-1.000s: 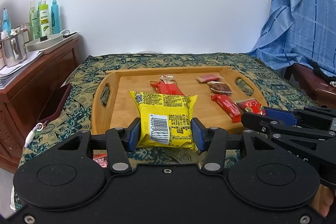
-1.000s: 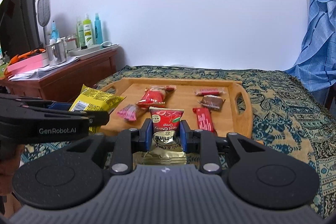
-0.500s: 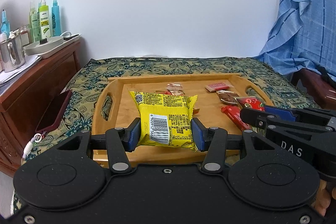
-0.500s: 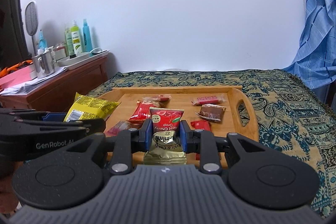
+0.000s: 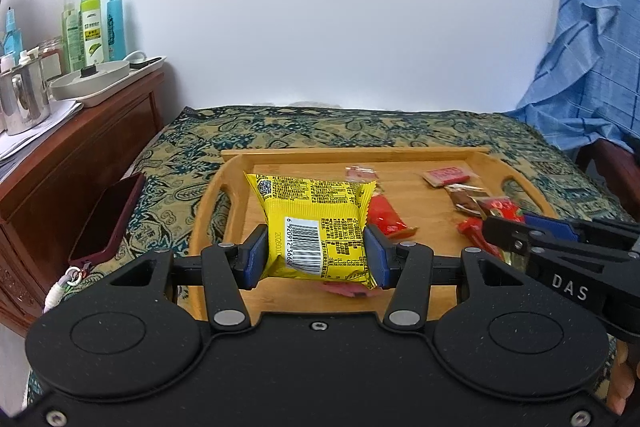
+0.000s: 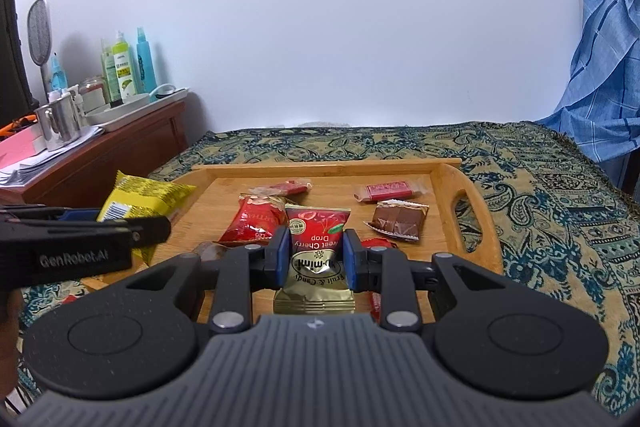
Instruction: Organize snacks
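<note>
Gripping a yellow snack packet (image 5: pixel 316 227) in the left gripper (image 5: pixel 316 259), blue pads pressed into both sides, jaws only partly apart, barcode side facing the camera. Held up over the near left part of the wooden tray (image 5: pixel 516 163), which sits on the patterned bedspread (image 5: pixel 360 127). Hiding most of a red packet (image 5: pixel 386 217) behind it, plus something pinkish (image 5: pixel 346 289) poking out underneath that can't really be made out.

Same deal on the right: right gripper (image 6: pixel 316 259) pinched onto a small red-and-gold cherry drop packet (image 6: pixel 318 247), jaws narrow, label upside down, bottom edge cut off by the gripper body. Hanging over the near middle of the tray.

Lying flat on the tray: a brown chocolate-looking wrapper (image 6: pixel 400 221) to the right, a flat red bar (image 6: pixel 390 191) beyond it, a red nut packet (image 6: pixel 252 219) left of centre, and a smaller reddish one (image 6: pixel 286 189) toward the far edge, too blurry to read. Also a red strip (image 6: pixel 376 301) mostly covered by the right finger.

Over on the far left, a wooden cabinet (image 5: pixel 76 163) with spray bottles (image 5: pixel 94 27) and a metal mug (image 5: pixel 24 99), partly cropped. Blue cloth (image 5: pixel 592 59) draped at far right, cut off by the frame.
</note>
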Available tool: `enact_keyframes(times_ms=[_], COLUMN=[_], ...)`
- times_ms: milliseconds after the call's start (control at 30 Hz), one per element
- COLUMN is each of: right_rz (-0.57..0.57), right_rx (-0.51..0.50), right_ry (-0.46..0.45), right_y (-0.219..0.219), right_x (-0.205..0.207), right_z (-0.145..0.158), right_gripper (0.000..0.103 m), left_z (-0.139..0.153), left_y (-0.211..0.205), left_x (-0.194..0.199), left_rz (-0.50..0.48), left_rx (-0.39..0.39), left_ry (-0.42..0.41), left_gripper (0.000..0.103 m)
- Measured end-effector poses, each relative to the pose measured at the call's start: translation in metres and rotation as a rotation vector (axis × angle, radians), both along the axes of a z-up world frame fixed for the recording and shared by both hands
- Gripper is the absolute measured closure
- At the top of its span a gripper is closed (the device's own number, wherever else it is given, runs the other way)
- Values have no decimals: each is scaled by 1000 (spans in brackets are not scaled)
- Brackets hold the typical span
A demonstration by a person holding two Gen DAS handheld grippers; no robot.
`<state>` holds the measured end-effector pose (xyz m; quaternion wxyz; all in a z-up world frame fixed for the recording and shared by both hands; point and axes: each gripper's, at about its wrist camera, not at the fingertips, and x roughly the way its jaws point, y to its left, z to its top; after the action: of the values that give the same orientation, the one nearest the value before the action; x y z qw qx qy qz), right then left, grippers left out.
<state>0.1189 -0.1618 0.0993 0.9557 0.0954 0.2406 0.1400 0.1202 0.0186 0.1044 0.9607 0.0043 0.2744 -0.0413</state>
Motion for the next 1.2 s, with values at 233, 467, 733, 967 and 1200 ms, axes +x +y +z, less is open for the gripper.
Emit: enact_keyframes(times_ms=[233, 467, 733, 967, 1200], right_rz=[0, 0, 0, -3, -2], right_rx=[-7, -9, -29, -31, -32], right_ry=[21, 47, 70, 104, 115], right_y=[4, 8, 20, 26, 27], right_x=[18, 46, 72, 81, 82], right_z=[-8, -12, -18, -29, -33], right_gripper=[70, 70, 70, 70, 67], left_z=[-7, -15, -30, -41, -44], left_y=[10, 19, 20, 18, 16], left_x=[22, 60, 94, 103, 106], left_rz=[15, 38, 54, 61, 61], left_rx=[1, -33, -25, -19, -6], left_ry=[20, 61, 97, 120, 144], left_gripper=[55, 55, 55, 55, 54])
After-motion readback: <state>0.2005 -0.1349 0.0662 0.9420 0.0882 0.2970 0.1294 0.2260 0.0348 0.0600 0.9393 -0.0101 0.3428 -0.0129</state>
